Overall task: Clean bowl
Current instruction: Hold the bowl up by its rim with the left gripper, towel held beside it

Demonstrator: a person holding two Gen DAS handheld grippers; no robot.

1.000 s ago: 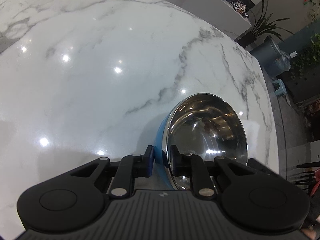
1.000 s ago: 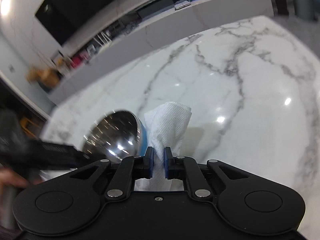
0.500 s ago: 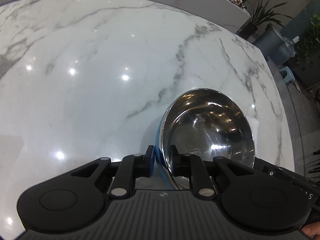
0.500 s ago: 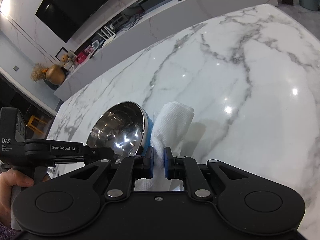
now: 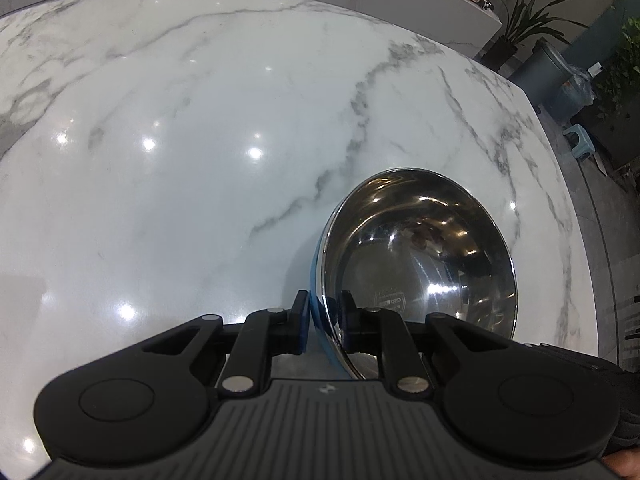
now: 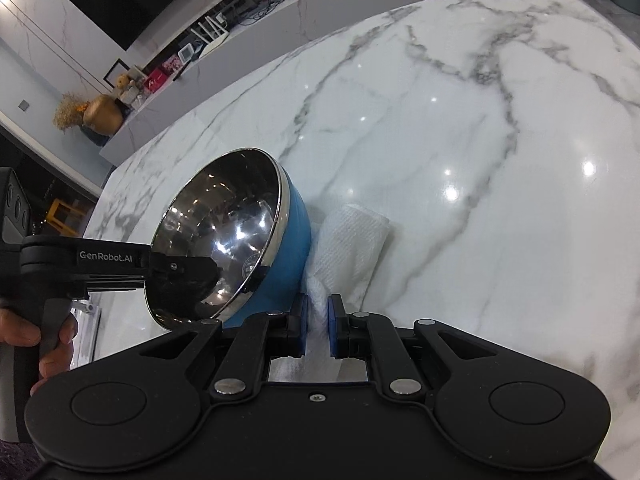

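**A:** Where was the bowl at that moment?

**B:** The round steel bowl with the blue outer shell [image 6: 224, 240] was tipped on its side above the white marble table [image 6: 460, 128], its mirror-bright inside facing the person's left. The left gripper [image 5: 324, 316] was clenched on its rim, 1 finger against the blue shell and the other inside the steel.

**A:** And the other hand?

**B:** The right gripper [image 6: 318, 320] was clamped on a crumpled white paper towel [image 6: 348, 244], which stuck out forward beyond the fingers.

**A:** So how did the towel lie against the bowl?

**B:** That was the crux. The towel sat just to the right of the bowl, beside its blue back wall; whether they touched, I could not tell. The open mouth pointed away from the towel, so the wad was on the wrong side for wiping the interior.

**A:** What would the next move have asked for, then?

**B:** In my judgement, either the towel had to travel round the rim to the left and into the cavity, or the left gripper had to turn the bowl's mouth toward it.
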